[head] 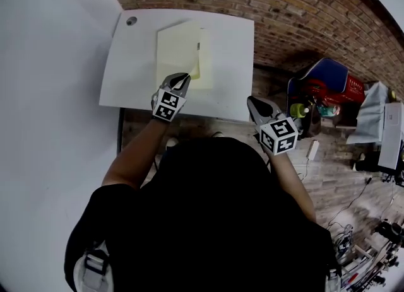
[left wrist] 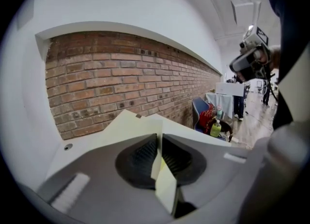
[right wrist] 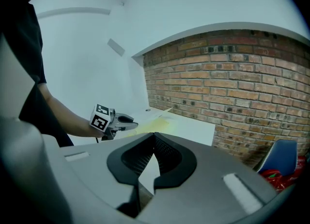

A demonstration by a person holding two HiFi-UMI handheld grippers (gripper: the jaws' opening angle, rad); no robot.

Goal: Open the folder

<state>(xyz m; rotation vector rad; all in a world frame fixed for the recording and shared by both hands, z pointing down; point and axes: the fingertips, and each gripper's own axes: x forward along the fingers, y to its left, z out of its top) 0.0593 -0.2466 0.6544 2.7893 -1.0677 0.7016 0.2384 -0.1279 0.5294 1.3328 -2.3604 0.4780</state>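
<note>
A pale yellow folder (head: 180,48) lies on the white table (head: 230,70), its cover partly lifted at the near edge. My left gripper (head: 185,78) is shut on the near edge of that cover. In the left gripper view the yellow cover sheet (left wrist: 164,184) runs pinched between the dark pads, and the rest of the folder (left wrist: 126,126) stretches ahead. My right gripper (head: 252,102) hovers off the table's near right corner, shut with nothing in it. In the right gripper view its jaws (right wrist: 154,138) meet, and the left gripper (right wrist: 127,120) shows over the folder (right wrist: 157,117).
A brick wall (head: 284,7) runs behind the table. A blue chair (head: 328,73) with a red bag and a green bottle (head: 299,110) stands to the right. A round cable hole (head: 131,21) sits in the table's far left corner. A white wall (head: 50,95) is at the left.
</note>
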